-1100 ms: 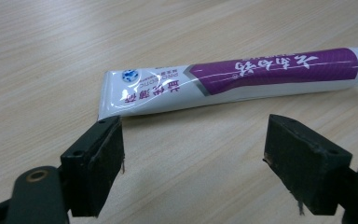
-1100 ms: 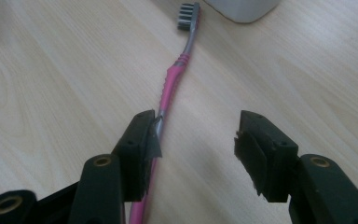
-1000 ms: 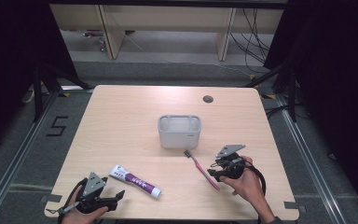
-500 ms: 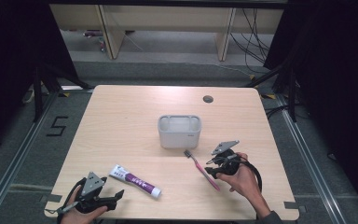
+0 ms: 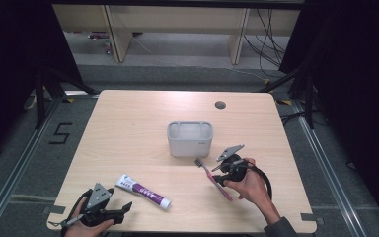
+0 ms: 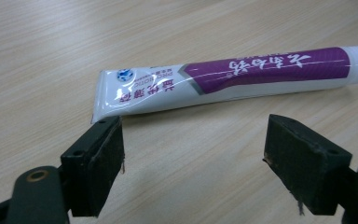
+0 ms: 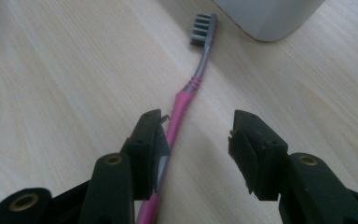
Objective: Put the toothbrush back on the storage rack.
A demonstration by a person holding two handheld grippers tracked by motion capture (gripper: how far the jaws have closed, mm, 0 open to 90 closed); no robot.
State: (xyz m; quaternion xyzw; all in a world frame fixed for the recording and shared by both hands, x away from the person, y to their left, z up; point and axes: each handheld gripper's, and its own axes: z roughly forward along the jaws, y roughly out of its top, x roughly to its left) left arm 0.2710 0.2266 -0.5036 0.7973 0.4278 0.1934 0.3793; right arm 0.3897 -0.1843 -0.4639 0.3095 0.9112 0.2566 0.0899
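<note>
Step in hand: grasping the pink toothbrush (image 7: 179, 109), lying at 5 o'clock of the grey holder (image 5: 190, 138). Right hand-held gripper (image 7: 198, 144) straddles its handle, jaws just closing, unclenched; next, clamp and lift. Left hand-held gripper (image 6: 193, 163) idles released before the toothpaste tube (image 6: 223, 79).

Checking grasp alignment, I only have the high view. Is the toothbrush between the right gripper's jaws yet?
Observer: Yes. In the right gripper view the pink toothbrush handle lies between the jaws of the right gripper, against the left pad; the other pad stands clear of it. The jaws have just been closing.
Operator: Which way do the bristles face?
Observer: Up, with the head near the grey holder, not touching it.
Operator: Left gripper on the toothpaste?
Observer: No. In the left gripper view the left gripper is open, with the toothpaste lying flat just beyond its jaws, crimped end by the left one.
</note>
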